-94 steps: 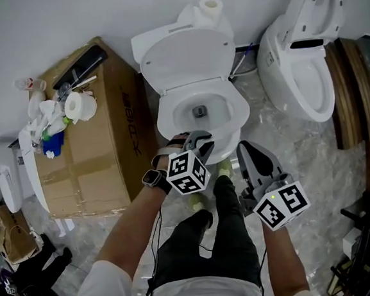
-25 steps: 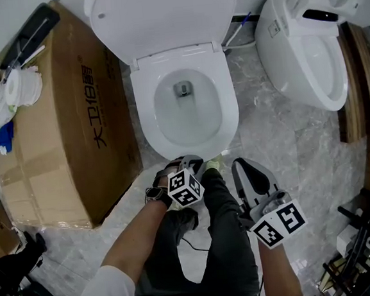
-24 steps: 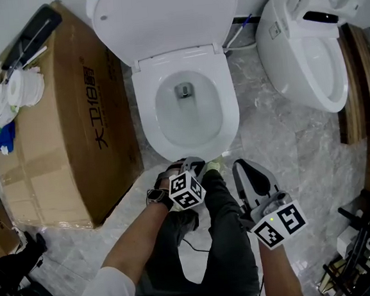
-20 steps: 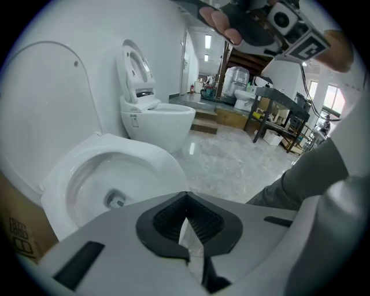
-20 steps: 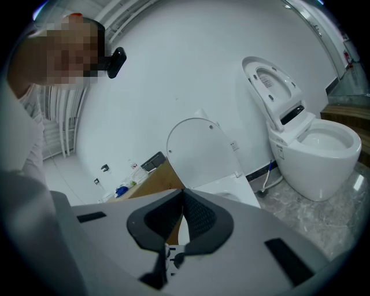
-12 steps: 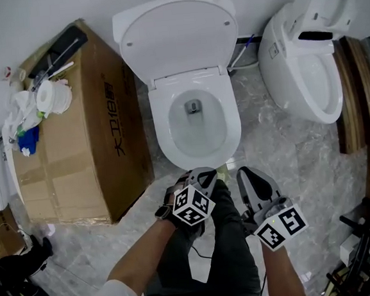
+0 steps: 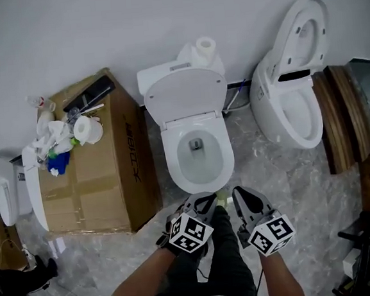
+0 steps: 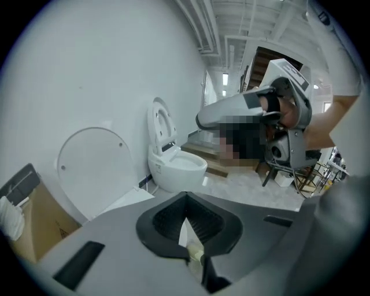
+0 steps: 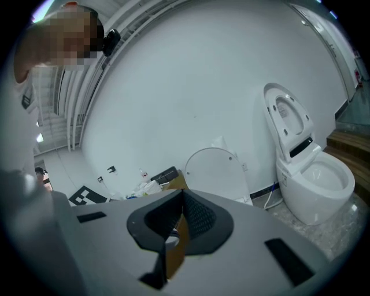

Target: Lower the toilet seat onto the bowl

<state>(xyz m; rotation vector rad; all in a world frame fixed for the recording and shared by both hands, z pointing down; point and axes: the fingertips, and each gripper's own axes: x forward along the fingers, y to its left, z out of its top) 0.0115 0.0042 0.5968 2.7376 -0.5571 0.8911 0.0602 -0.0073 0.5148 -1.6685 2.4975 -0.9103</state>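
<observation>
Fingers (image 8: 165,222) of your left gripper (image 7: 202,202), right gripper (image 7: 244,197) nearly together, empty; ahead of them, seat (image 7: 170,158) flat on bowl (image 7: 198,165), lid (image 7: 185,92) upright.

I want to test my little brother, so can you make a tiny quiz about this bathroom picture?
1. True or false: the lid of the middle toilet is shut.
2. What stands just left of that toilet? A) a box B) a bucket C) a chair
3. What sits on top of the tank?

Key: 1. False, the lid stands up. 2. A. 3. A paper roll.
</observation>
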